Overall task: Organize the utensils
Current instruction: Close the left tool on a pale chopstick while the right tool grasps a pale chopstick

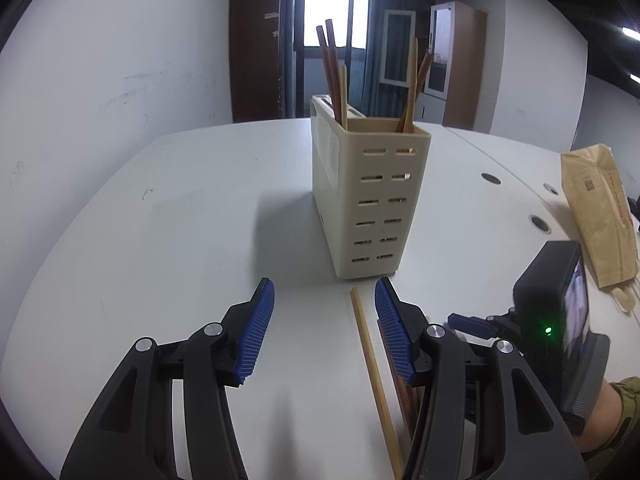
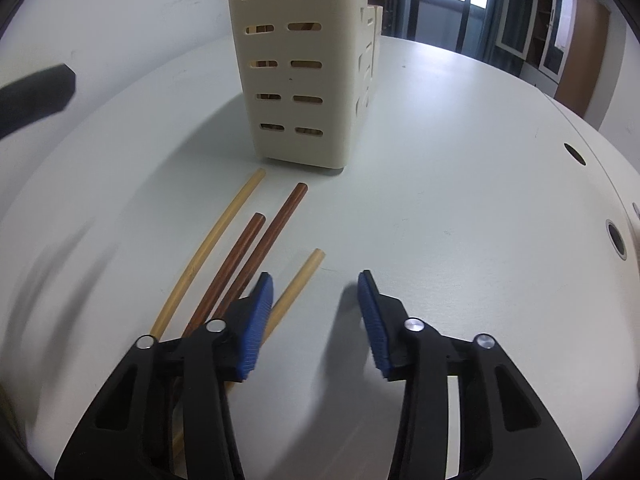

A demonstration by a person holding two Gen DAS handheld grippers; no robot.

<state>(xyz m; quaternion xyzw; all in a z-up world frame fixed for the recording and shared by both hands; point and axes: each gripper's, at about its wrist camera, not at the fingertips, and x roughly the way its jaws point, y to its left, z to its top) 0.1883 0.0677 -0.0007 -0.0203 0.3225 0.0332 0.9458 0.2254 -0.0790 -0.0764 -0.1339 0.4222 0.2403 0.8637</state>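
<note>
Left wrist: white table [image 1: 160, 240], window [image 1: 328, 16] behind.

Bare table [image 2: 460, 184] right of caddy [image 2: 304, 64]

You see cream slotted holder [image 2: 296, 60] upright on surface, several chopsticks standing inside | four loose chopsticks flat before it: two pale bamboo [image 2: 208, 248] [image 2: 298, 288], two dark brown [image 2: 232, 264] [image 2: 276, 228] between, roughly parallel

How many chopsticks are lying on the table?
4 in the right wrist view, side by side before the holder: a pale one leftmost, two brown ones, then a pale one by the right gripper. More may hide under the grippers.
</note>
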